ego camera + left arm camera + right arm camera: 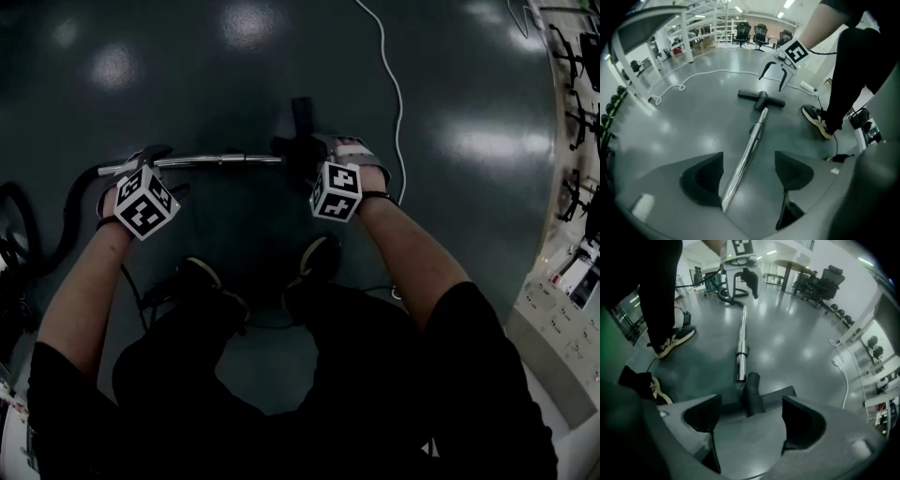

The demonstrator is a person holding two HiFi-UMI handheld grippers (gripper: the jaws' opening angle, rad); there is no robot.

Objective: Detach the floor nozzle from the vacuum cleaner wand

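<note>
The chrome wand [192,160] lies flat on the dark floor, running left to right. The black T-shaped floor nozzle [300,127] rests at its right end. In the right gripper view the wand's end [740,367] lies just left of the nozzle's upright neck [752,392], offset from it rather than pushed in. My left gripper [747,180] hangs open above the wand's shaft [745,157], not touching it. My right gripper [750,420] hangs open above the nozzle with nothing between its pads. Each gripper shows in the other's view: left gripper [739,287], right gripper [772,79].
A black hose [66,220] curls off the wand's left end. A white cable [394,89] trails across the floor beyond the nozzle. The person's shoes [319,255] stand just behind the wand. Shelving [572,281] lines the right side, and office chairs [752,33] stand far off.
</note>
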